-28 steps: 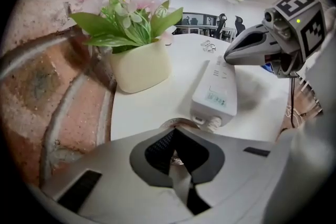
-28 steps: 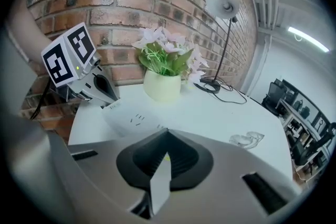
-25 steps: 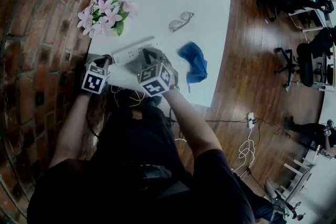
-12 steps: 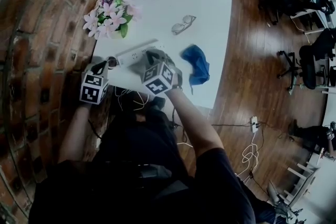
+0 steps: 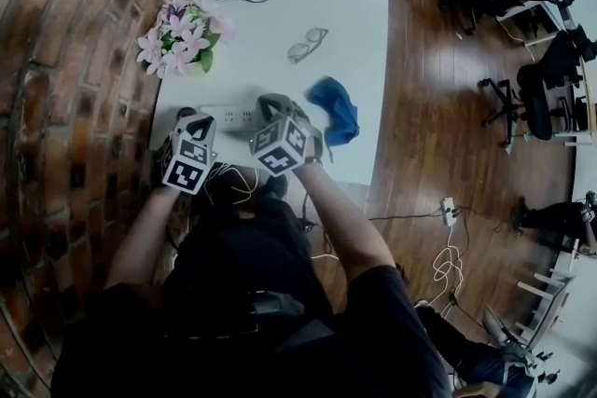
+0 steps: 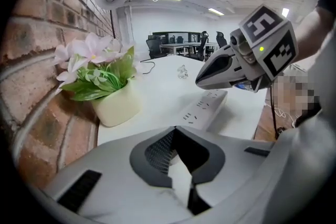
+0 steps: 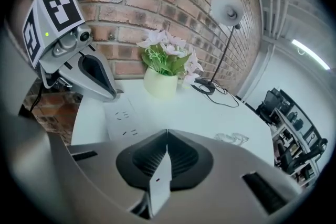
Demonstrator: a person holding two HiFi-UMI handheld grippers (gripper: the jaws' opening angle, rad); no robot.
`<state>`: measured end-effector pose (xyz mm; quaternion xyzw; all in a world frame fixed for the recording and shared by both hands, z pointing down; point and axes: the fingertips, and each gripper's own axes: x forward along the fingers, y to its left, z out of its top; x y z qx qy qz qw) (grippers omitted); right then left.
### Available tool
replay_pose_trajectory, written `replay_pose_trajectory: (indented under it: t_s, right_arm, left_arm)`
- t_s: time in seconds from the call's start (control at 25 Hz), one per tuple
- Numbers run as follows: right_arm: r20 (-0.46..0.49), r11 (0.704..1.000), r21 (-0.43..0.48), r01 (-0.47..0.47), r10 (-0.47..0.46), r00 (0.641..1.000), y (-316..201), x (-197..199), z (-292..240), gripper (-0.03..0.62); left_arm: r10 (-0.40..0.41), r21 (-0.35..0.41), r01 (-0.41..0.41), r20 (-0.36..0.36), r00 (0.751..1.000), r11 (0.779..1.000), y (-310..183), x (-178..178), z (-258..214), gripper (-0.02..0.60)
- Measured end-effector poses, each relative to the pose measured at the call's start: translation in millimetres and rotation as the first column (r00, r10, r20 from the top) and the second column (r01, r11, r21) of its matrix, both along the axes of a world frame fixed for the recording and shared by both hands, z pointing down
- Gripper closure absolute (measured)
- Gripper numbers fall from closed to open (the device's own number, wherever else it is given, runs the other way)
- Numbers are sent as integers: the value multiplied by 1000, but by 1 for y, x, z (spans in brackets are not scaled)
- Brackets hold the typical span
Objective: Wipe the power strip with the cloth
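Lying between left tool and right tool, power strip, cloth aside

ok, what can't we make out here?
Head view: right end of the power strip, under the right gripper.
Left gripper view: cloth, mostly behind the right gripper.
Right gripper view: glasses, small and blurred; cloth out of frame.
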<state>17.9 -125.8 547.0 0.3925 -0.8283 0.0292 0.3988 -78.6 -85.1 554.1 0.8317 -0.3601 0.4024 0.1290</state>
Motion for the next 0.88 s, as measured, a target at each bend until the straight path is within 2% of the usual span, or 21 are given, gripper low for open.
replay_pose_trajectory:
  t_s: [0.12,0.24,0.36,0.76,0.88]
  right_arm:
    - [29,999,0,-37,37,999,7,10,-4,599]
    - [69,996,-12,-91,92,993,12,21,-8,599]
    - [96,991,-25,-135,137,986,18,28,-9,599]
    - [109,980,-35,-198,201,974,31,41,-8,599]
    - [113,977,-33,-211,214,970,31,45,-9,599]
  left_arm:
    - [11,23,-10,-22,1000,1000,0,1,-5,584]
    - [30,15,-30,-41,999,999,3,5,-8,584]
    - [64,1,-64,-23,998,998,10,8,-2,584]
    - [119,16,-119,9,993,993,22,8,5,584]
    - [130,36,-129,-11,991,991,20,12,-2,584]
